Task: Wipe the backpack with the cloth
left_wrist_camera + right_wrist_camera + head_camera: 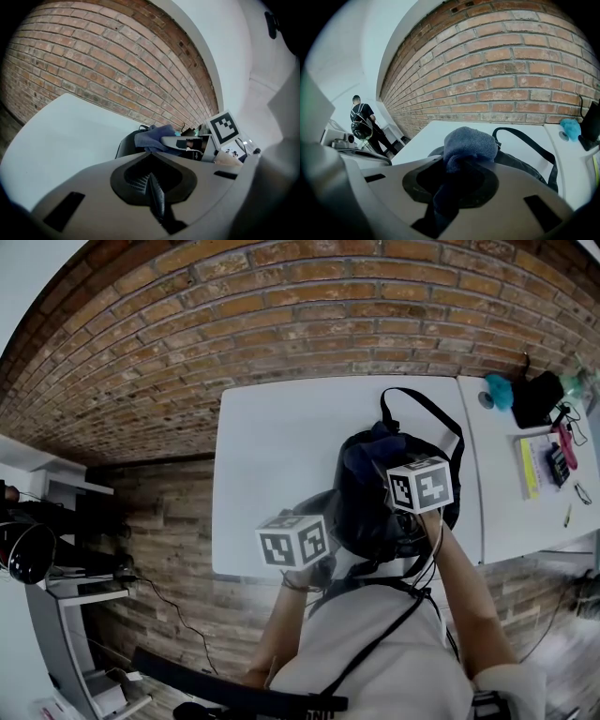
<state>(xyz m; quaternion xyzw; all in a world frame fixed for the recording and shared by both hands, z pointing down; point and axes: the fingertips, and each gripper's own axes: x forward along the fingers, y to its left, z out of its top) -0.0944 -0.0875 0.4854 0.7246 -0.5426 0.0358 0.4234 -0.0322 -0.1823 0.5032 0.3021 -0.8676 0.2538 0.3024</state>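
Observation:
A black backpack [366, 507] lies on the white table [272, 456], near its front edge, with a strap [427, 409] looping toward the wall. A blue cloth [367, 452] rests on top of it. My right gripper [398, 474] is over the backpack and shut on the cloth [468, 144], which bunches out ahead of the jaws above the backpack [525, 166]. My left gripper [298, 545] hangs at the table's front edge, left of the backpack, and is shut with nothing in it [155, 197]. Its view shows the backpack [127, 144], the cloth [157, 133] and the right gripper [185, 140].
A second white table [506, 512] adjoins on the right, bearing a teal object [499, 390], a black bag [536, 397] and stationery [548, 463]. A brick wall [309, 315] runs behind the tables. A person [361, 117] stands far off on the left.

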